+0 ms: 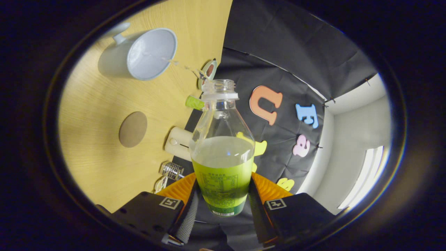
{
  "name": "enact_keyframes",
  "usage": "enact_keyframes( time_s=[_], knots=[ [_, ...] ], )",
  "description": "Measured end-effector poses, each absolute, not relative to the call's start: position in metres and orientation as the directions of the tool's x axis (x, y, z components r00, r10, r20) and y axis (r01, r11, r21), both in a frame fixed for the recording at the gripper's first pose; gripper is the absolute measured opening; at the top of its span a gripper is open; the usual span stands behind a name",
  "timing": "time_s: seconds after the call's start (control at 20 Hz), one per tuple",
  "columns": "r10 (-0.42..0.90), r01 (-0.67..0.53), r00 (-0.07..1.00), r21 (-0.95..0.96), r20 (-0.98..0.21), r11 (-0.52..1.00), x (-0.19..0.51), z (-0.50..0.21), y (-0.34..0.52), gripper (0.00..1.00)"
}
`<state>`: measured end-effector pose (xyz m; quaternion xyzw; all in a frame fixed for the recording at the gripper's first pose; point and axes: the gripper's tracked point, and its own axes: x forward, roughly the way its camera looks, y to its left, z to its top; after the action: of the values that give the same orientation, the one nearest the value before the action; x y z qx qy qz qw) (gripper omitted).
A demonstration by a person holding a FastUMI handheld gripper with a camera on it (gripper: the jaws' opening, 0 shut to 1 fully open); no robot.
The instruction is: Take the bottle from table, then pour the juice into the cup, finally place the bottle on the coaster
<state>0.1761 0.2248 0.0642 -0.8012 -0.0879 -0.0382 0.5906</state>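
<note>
While gripper (223,205) is clamped on juice bottle (223,153), neck aims far-left at white cup (146,54); round coaster (132,129) sits nearer, left of the fingers.

a pale wooden table (97,153) carries a white cup (139,54) with its handle turned away, and well apart from it a round brown coaster (132,129) lies flat. along the table's far edge by the cloth sit a cream box (177,143), a small clear jar (172,170) and a green cap (194,103).
</note>
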Motion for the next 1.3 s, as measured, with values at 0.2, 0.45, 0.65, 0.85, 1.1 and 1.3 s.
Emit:
enact_keyframes(
  time_s=[0.2, 0.45, 0.65, 0.85, 1.1, 1.3],
  knots=[
    [0.100, 0.200, 0.979, -0.932, 0.178, -0.301, 0.174, 0.072, 0.225, 0.74],
    [0.110, 0.219, 0.975, -0.918, 0.193, -0.330, 0.173, 0.079, 0.228, 0.74],
    [0.117, 0.228, 0.973, -0.908, 0.199, -0.353, 0.173, 0.083, 0.230, 0.74],
    [0.128, 0.242, 0.970, -0.896, 0.209, -0.372, 0.172, 0.088, 0.233, 0.74],
    [0.143, 0.258, 0.965, -0.884, 0.218, -0.390, 0.171, 0.091, 0.236, 0.74],
    [0.150, 0.268, 0.963, -0.876, 0.225, -0.402, 0.170, 0.098, 0.238, 0.74]
  ],
)
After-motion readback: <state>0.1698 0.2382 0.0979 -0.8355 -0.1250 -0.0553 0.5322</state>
